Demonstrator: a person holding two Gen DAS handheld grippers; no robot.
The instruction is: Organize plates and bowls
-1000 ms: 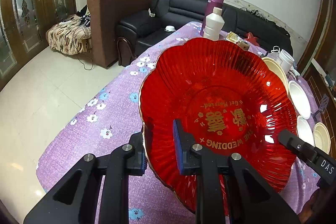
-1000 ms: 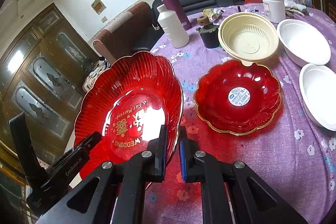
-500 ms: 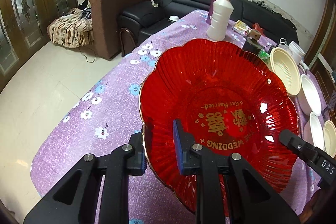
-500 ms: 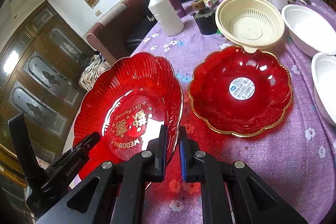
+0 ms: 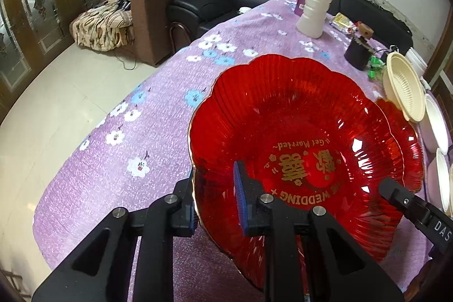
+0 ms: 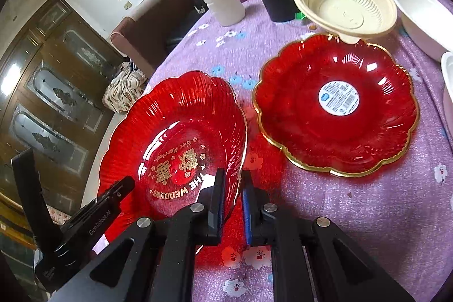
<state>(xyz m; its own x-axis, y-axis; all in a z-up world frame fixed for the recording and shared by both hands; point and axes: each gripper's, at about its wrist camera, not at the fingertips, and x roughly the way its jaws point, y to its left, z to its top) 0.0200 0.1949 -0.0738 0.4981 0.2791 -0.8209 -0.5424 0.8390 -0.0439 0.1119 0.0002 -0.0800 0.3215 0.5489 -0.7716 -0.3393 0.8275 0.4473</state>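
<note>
Above the purple flowered tablecloth (image 6: 368, 217), the wedding plate (image 6: 175, 143) hangs tilted in the air, held at opposite rims: the left gripper (image 5: 215, 197) pinches one edge and the right gripper (image 6: 233, 203) pinches the other. Just beside it, toward the bowls, lies the gold-rimmed red plate (image 6: 337, 106), the likely stacking spot, with the cream bowl (image 6: 345, 4) overlapping its far rim. If the two hands drift apart or twist unevenly, the slick ribbed rim could slip free of a pad and drop. Lowered carelessly, the carried plate could also knock that bowl or land askew.
</note>
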